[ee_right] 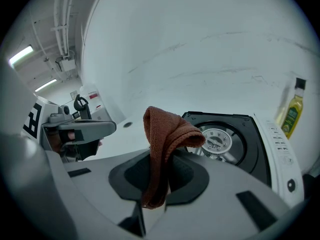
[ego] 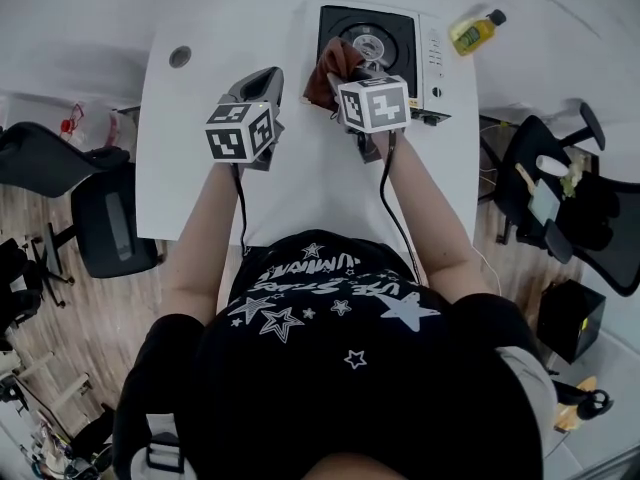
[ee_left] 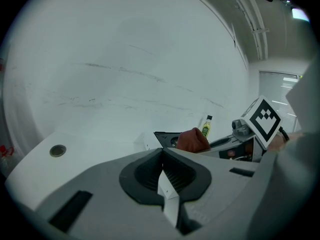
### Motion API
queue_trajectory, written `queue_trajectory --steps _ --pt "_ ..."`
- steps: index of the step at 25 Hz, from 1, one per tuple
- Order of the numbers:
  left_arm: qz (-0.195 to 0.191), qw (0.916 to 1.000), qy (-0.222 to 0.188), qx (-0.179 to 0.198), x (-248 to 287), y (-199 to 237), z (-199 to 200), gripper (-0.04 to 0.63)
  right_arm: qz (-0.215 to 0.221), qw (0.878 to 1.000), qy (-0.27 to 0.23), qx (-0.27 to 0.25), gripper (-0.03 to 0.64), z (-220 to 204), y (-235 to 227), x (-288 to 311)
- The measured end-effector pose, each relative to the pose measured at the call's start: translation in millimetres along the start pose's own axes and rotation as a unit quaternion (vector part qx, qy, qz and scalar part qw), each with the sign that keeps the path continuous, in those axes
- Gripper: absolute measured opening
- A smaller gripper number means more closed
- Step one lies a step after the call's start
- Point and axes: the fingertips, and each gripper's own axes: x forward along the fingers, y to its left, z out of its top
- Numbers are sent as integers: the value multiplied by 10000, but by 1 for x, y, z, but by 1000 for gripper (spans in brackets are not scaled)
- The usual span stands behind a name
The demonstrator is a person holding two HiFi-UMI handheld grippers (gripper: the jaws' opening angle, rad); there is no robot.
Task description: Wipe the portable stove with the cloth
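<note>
The portable stove [ego: 395, 28], black on top with a white control side, stands at the far middle of the white table [ego: 190, 168]. Its round burner [ee_right: 218, 138] shows just beyond my right gripper [ee_right: 160, 169]. That gripper is shut on a folded brown cloth [ee_right: 165, 134], which sticks up from the jaws and droops over them. In the head view the cloth [ego: 335, 68] hangs at the stove's near left corner. My left gripper [ego: 262, 76] hovers to the left of the stove, shut with nothing held; its jaws [ee_left: 162, 156] meet in a line.
A yellow oil bottle [ego: 475, 33] lies to the right of the stove. A round cable hole [ego: 180, 56] sits in the table's far left corner. Black office chairs stand on the floor at the left [ego: 95, 218] and right [ego: 575, 208].
</note>
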Motion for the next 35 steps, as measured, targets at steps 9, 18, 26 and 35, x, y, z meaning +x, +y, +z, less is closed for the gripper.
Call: queue_trajectory --steps 9,18,26,35 --pt "-72 9999 -93 12 2 -23 3 8 -262 9996 -28 62 58 -10 -27 -23" --pt "-263 9996 -97 103 9 -49 6 8 -402 9990 -33 187 58 -24 -42 -45" --pt "-425 9989 -75 158 16 -65 9 8 -736 9969 -55 284 58 -32 -71 -66" --pt "-583 9982 -27 158 22 -77 8 8 -1073 9929 -81 505 58 -40 -101 -84"
